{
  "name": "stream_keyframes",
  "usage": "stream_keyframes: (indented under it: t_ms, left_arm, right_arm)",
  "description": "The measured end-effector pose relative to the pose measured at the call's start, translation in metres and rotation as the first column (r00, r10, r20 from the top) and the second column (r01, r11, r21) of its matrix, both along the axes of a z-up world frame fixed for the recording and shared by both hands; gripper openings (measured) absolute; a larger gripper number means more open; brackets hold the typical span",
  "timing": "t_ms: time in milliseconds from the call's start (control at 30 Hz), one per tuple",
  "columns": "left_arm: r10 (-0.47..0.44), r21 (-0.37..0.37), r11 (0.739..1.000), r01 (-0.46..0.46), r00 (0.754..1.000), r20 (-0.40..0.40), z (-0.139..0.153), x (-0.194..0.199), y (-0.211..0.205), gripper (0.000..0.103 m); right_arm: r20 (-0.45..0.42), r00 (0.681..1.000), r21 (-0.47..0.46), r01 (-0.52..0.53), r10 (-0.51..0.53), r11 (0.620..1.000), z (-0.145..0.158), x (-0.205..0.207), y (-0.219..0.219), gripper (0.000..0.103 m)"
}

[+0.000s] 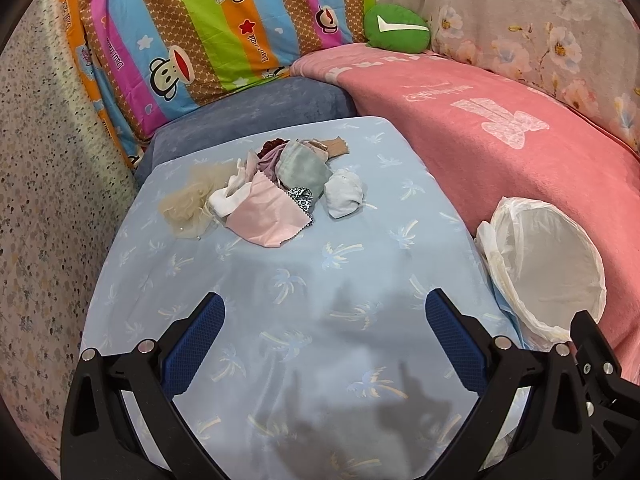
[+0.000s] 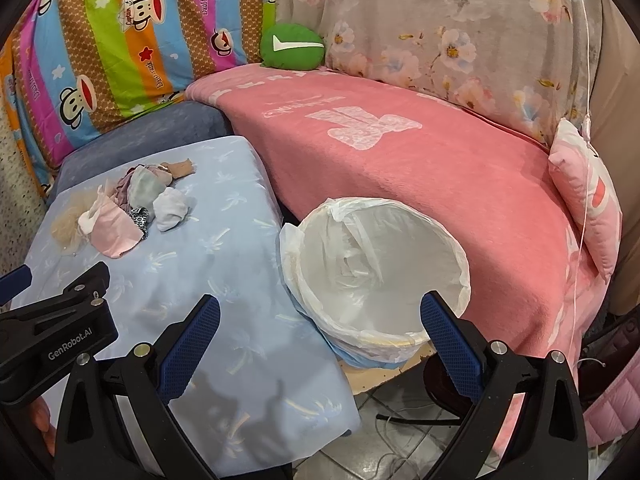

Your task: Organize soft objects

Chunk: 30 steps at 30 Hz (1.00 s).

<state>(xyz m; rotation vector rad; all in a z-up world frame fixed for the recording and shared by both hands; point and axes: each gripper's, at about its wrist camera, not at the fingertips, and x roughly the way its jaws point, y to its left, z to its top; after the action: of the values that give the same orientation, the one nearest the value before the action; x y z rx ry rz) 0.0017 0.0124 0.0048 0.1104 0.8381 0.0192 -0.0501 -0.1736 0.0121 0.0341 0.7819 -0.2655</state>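
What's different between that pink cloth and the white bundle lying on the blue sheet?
The pink cloth lies spread fairly flat, while the white bundle is balled up into a lump. The pink cloth sits at the near edge of the heap, partly tucked under other fabrics; the white bundle rests at the heap's right side, towards the lined bin. The pink cloth covers more area. Both are soft fabric pieces resting on the blue palm-print sheet, untouched by either gripper.

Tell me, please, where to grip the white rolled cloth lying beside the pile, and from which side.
Probably from above, across the bunched middle of the white rolled cloth. It lies apart from the pile on the blue sheet, with free room around.
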Motion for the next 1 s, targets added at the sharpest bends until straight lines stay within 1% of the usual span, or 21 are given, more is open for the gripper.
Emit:
stream_keyframes:
  t_ms: [333,600,833,1000]
  left_arm:
    - [0.005,-0.008,1.000,-0.005,1.000,-0.012,-0.004,0.011,0.010,0.096]
    - [0.003,-0.020,1.000,-0.003,1.000,-0.011,-0.006,0.029,0.027,0.096]
    - [0.014,-0.041,0.999,-0.014,1.000,0.002,-0.010,0.053,0.059,0.096]
    - [0.035,-0.017,0.999,-0.035,0.999,0.027,-0.015,0.076,0.091,0.096]
  right_arm:
    - [-0.008,1.000,-0.013,-0.019,0.018,1.000,-0.002,0.017,0.014,0.097]
    - [0.007,1.000,0.018,-0.022,0.022,1.000,-0.001,0.037,0.025,0.097]
    - [0.031,0.999,0.061,-0.038,0.036,0.997,-0.001,0.069,0.048,0.097]
    - [0.034,0.998,0.110,-0.063,0.060,0.992,-0.010,0.098,0.073,0.097]
